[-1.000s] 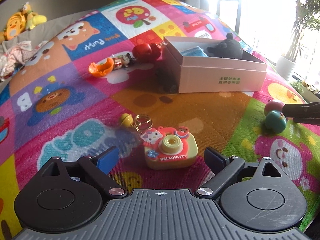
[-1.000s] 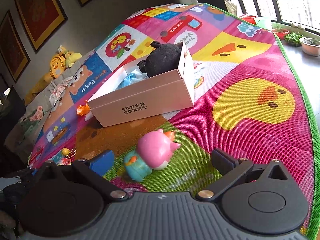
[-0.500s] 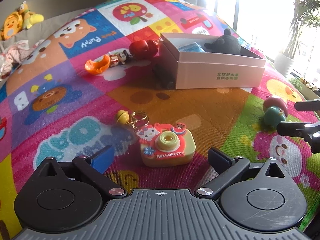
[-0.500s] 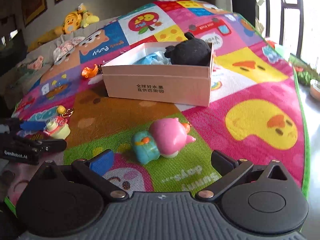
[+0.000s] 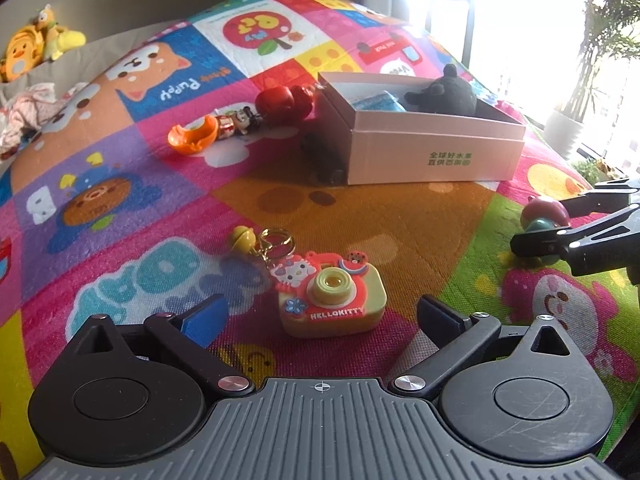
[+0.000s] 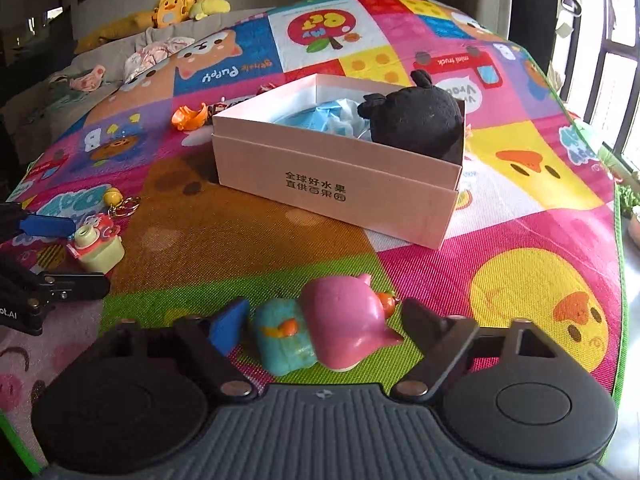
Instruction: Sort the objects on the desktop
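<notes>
- The pig figure lies on its side at lower centre of the right wrist view: glossy pink head with a pointed ear, teal body with an orange mark.
- Its long axis runs left to right across the frame, head toward the right.
- The right gripper is closing around it; its pads are not yet pressing.
- The left gripper stands wide open, holding nothing, with the Hello Kitty camera keychain between its fingers on the play mat.

Home playroom: cartoon play mat, toys
</notes>
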{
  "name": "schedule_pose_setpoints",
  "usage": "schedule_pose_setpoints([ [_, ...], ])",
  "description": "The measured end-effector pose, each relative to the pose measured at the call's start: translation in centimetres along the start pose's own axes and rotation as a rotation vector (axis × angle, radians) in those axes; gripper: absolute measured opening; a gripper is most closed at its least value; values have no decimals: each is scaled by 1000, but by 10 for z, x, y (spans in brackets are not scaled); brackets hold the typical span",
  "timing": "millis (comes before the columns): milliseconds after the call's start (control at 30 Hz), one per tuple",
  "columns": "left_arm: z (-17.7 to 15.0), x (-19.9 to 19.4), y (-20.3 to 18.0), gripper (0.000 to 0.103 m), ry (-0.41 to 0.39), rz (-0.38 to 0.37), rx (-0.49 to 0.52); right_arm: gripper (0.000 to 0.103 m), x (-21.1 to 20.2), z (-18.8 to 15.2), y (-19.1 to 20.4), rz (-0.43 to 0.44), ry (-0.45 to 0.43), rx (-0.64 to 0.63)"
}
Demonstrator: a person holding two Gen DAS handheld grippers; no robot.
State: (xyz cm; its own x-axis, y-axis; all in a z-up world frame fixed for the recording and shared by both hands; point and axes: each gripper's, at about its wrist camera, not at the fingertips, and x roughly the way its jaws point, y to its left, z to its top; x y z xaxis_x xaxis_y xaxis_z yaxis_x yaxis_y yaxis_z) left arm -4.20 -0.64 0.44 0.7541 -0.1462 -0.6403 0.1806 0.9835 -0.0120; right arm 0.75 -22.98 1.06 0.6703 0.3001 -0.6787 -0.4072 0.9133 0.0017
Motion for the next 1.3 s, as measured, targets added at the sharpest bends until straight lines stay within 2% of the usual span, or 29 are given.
schedule_pose_setpoints([
  [133,3,0,-5,100,-8,-11,12,72,-18,-2,2,3,-27,-7],
  [167,4,2,-6,92,-6,-9,17,72,-22,-2,2,5,-33,-8],
  [200,5,3,-7,78,0,-7,22,72,-27,-1,3,9,-37,-7],
  [367,7,5,-10,75,3,16,36,70,-47,2,3,31,-35,6],
  [467,7,3,-11,62,-3,13,47,70,-58,6,-1,59,-56,39],
  [533,12,0,-13,61,-16,23,56,70,-68,9,-5,54,-91,55],
  [600,26,-11,-15,61,-70,23,75,70,-82,14,-10,30,-148,61],
  [700,68,-34,-23,61,-195,22,112,70,-103,21,-21,5,-238,86],
  [767,97,-42,-33,61,-265,10,139,70,-116,24,-27,-42,-304,91],
  [900,148,-37,-62,61,-361,-19,187,70,-126,24,-36,-84,-368,100],
  [1000,175,-15,-81,63,-364,-37,180,70,-122,22,-45,-76,-367,133],
  [1100,188,11,-87,67,-306,-33,152,70,-114,15,-53,-93,-345,152],
  [1133,186,14,-84,69,-296,-29,143,70,-113,12,-56,-97,-342,160],
  [1200,175,15,-75,83,-284,-41,132,70,-110,6,-62,-97,-336,180],
  [1300,147,13,-60,88,-252,-5,148,70,-103,2,-70,-94,-310,211],
])
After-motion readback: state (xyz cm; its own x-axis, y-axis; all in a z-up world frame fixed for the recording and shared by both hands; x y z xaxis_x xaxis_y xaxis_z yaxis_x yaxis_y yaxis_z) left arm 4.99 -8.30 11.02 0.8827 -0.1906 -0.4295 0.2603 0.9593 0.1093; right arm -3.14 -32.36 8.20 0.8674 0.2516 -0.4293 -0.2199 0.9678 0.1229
